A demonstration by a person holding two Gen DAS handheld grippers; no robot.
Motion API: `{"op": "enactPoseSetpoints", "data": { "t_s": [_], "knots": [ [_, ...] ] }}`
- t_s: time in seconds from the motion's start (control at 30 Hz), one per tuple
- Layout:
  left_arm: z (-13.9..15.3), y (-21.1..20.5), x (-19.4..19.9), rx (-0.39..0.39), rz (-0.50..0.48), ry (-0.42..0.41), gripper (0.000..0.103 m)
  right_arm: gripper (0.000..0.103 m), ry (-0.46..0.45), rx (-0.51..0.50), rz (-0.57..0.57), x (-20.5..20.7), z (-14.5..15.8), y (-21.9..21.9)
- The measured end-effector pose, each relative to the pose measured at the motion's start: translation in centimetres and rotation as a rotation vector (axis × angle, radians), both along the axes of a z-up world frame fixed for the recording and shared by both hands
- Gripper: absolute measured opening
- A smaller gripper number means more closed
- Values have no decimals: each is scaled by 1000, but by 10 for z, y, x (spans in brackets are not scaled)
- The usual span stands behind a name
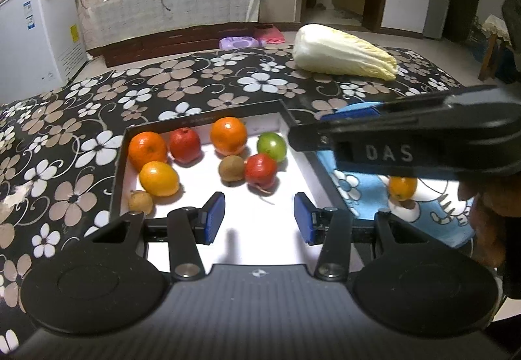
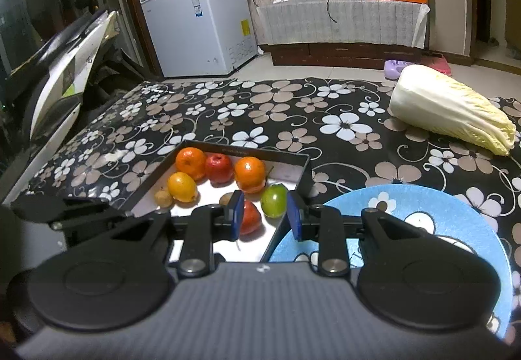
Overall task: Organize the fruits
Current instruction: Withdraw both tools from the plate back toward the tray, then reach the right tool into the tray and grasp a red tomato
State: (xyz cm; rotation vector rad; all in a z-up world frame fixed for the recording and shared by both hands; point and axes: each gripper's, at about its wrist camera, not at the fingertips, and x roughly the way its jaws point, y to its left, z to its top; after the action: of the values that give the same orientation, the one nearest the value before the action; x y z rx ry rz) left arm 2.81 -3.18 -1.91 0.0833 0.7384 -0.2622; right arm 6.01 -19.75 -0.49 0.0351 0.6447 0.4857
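A black-rimmed white box holds several fruits: oranges, red fruits, a green one, a kiwi and a small brown fruit. One orange lies on the blue plate right of the box. My left gripper is open and empty over the box's near part. My right gripper is open and empty above the box's right edge, near the green fruit; its body crosses the left wrist view.
A napa cabbage lies at the far right of the flowered tablecloth. A white chest freezer and a TV stand are beyond the table. A scooter stands at the left.
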Motion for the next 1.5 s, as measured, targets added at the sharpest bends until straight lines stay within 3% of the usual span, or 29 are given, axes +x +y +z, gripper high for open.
{"op": "enactPoseSetpoints", "data": {
  "t_s": [0.43, 0.7, 0.8, 1.0, 1.27, 1.37, 1.5],
  "knots": [
    [-6, 22, 1, 18, 38, 21, 53, 32, 23, -56, 67, 4, -11, 28],
    [-11, 38, 0, 25, 56, 33, 53, 32, 34, -187, 81, 5, -23, 52],
    [-11, 40, -1, 28, 53, 33, 53, 41, 28, -214, 71, 6, -25, 57],
    [-12, 45, -2, 28, 50, 34, 53, 43, 17, -260, 54, 9, -29, 67],
    [-13, 55, -4, 19, 62, 42, 53, 43, 11, -289, 60, 11, -30, 72],
    [-13, 64, -3, 10, 85, 47, 53, 34, 13, -306, 68, 11, -32, 74],
    [-12, 64, -1, 7, 100, 44, 53, 34, 33, -223, 74, 12, -26, 69]
  ]
}}
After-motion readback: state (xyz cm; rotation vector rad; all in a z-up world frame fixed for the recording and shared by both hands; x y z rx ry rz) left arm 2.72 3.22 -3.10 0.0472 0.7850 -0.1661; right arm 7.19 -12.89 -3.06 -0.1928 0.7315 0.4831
